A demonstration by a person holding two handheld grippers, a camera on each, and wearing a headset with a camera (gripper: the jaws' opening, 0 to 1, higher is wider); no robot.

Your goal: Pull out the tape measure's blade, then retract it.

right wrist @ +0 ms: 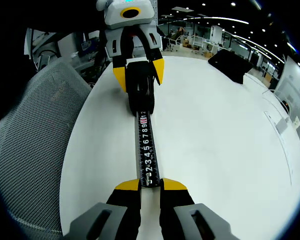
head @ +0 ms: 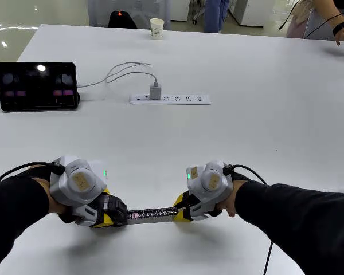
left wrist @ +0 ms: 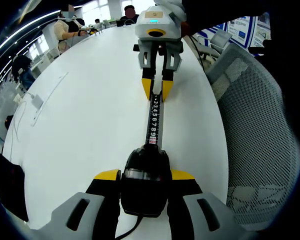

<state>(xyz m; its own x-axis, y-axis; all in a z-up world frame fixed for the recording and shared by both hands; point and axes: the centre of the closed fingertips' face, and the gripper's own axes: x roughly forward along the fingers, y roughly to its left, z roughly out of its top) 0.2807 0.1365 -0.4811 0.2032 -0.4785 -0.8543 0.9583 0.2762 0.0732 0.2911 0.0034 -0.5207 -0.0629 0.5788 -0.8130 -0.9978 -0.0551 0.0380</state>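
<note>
Black tape measure sits clamped in left gripper fingers, blade pinched by right gripper; slipping could snap it back.

I see a white table. Black tablet near the left edge. White power strip mid-table, charger plugged in, its cable looping toward the tablet. Paper cup by the far edge.

The tape measure's case is gleaming as glossy black plastic, its blade looking matt. The table is showing smooth white.
</note>
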